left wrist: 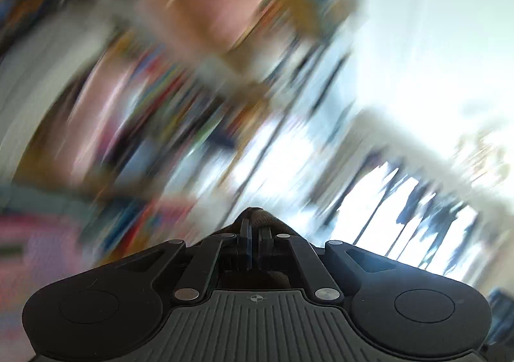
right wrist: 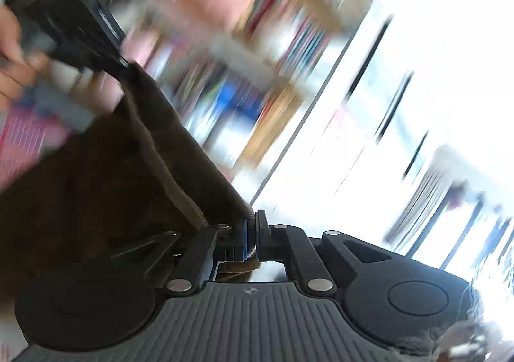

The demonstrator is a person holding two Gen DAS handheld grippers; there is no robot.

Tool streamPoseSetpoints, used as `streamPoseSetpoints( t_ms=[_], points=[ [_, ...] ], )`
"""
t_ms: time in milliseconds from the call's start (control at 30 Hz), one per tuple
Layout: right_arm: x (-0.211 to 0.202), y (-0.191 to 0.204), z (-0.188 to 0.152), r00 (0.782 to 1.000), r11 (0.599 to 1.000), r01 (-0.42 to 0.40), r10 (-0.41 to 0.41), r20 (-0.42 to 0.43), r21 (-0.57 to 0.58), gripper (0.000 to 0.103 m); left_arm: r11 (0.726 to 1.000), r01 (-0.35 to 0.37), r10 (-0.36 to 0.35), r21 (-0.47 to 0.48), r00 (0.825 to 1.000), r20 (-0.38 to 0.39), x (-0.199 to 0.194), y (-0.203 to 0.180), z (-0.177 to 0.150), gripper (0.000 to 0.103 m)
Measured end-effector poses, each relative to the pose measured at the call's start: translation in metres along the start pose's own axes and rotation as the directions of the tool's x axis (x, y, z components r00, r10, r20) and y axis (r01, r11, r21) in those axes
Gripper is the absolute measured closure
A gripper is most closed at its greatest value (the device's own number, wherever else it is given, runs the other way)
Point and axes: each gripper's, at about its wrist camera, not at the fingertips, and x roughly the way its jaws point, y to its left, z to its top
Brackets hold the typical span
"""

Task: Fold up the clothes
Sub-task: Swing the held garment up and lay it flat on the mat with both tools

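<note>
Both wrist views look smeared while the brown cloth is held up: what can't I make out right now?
- Room behind: motion blur in both views; shelves and windows are only streaks.
- Brown cloth: right wrist view cuts it off at the left edge; garment type unclear.
- Left hand-held gripper: its closed fingers hide all but a scrap of cloth.
- Right hand-held gripper: its pads cover the pinched hem.

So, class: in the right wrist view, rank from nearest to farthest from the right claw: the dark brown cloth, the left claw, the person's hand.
1. Dark brown cloth: pinched in the right claw, stretching up-left.
2. Left claw: upper left, gripping the cloth's far end.
3. Person's hand: far left edge, behind the left claw.
</note>
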Motion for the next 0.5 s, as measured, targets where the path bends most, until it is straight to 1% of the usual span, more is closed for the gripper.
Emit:
streamPoseSetpoints(
  t_ms=[33,67,100,167,200,233,267,300,333,367,400,433,467,500],
  points=[
    [-0.019,-0.008,0.015,0.998,1.0,0.001,-0.002,0.057,0.011,0.099,0.999,0.049,-0.05,0.023,0.997,0.051,-0.013,-0.011,0.015,0.101],
    [-0.038,-0.012,0.026,0.995,1.0,-0.016,0.014,0.102,0.019,0.099,0.995,0.088,-0.092,0.048,0.992,0.092,-0.028,-0.02,0.025,0.101],
    [-0.058,-0.015,0.036,0.989,0.999,-0.036,0.032,0.143,0.026,0.099,0.992,0.106,-0.112,0.067,0.988,0.105,-0.042,-0.021,0.026,0.101],
    [-0.082,-0.01,0.039,0.979,0.988,-0.145,0.136,0.152,0.048,0.099,0.99,0.112,-0.12,0.089,0.989,0.088,-0.068,-0.009,0.017,0.1],
    [-0.094,-0.007,0.04,0.97,0.978,-0.198,0.187,0.155,0.058,0.099,0.99,0.105,-0.111,0.089,0.992,0.062,-0.079,0.001,0.008,0.1],
    [-0.099,0.003,0.034,0.961,0.966,-0.253,0.243,0.133,0.057,0.099,0.994,0.084,-0.084,0.072,0.996,0.011,-0.086,0.019,-0.008,0.1],
    [-0.1,0.018,0.024,0.949,0.95,-0.308,0.302,0.085,0.06,0.099,0.998,0.045,-0.042,0.048,0.998,-0.052,-0.091,0.041,-0.03,0.1],
    [-0.101,0.033,0.013,0.933,0.93,-0.361,0.359,0.036,0.066,0.099,1.0,-0.02,0.022,0.017,0.991,-0.132,-0.093,0.068,-0.061,0.1],
    [-0.096,0.052,-0.002,0.914,0.912,-0.404,0.406,-0.021,0.073,0.099,0.996,-0.086,0.082,-0.008,0.974,-0.212,-0.096,0.095,-0.091,0.1],
    [-0.092,0.076,-0.02,0.889,0.892,-0.443,0.45,-0.088,0.084,0.099,0.988,-0.154,0.139,-0.029,0.946,-0.292,-0.098,0.122,-0.122,0.1],
    [-0.08,0.105,-0.043,0.854,0.87,-0.48,0.492,-0.169,0.112,0.099,0.974,-0.222,0.191,-0.043,0.909,-0.371,-0.101,0.149,-0.152,0.1],
    [-0.07,0.13,-0.066,0.812,0.847,-0.512,0.531,-0.24,0.144,0.099,0.954,-0.295,0.241,-0.053,0.862,-0.447,-0.103,0.175,-0.184,0.1],
    [-0.061,0.156,-0.089,0.764,0.823,-0.54,0.567,-0.308,0.177,0.099,0.927,-0.37,0.29,-0.056,0.807,-0.515,-0.105,0.199,-0.217,0.1],
    [-0.055,0.181,-0.111,0.709,0.8,-0.562,0.597,-0.377,0.21,0.099,0.901,-0.432,0.329,-0.05,0.753,-0.57,-0.11,0.217,-0.247,0.1]
  ],
)
